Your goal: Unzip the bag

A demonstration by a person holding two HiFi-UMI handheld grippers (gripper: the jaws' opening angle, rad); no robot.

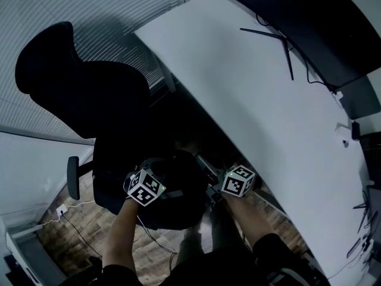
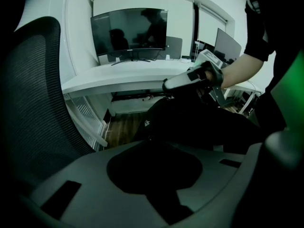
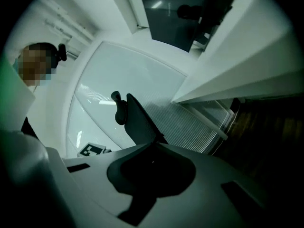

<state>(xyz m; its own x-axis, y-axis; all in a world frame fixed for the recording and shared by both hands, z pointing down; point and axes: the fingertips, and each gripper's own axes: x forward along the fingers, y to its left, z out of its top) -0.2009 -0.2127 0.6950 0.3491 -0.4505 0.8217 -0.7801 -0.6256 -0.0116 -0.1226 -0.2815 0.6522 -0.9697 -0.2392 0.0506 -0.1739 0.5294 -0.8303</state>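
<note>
A black bag [image 1: 175,189] sits on the seat of the black office chair [image 1: 83,88], below the desk edge. My left gripper [image 1: 164,190] is at the bag's left side. In the left gripper view the left gripper [image 2: 148,140] has its tips together against the dark bag [image 2: 199,122], pinching its fabric. My right gripper [image 1: 217,189] is at the bag's right edge. In the right gripper view the right gripper [image 3: 156,144] is shut; it is too dark to tell whether anything thin is pinched. No zipper can be made out.
A white desk [image 1: 256,94] runs diagonally on the right with a dark monitor [image 1: 297,22] on it. The chair back [image 2: 33,103] rises close on the left. Window blinds [image 1: 119,11] lie beyond it. Cables [image 1: 65,210] trail over the wooden floor.
</note>
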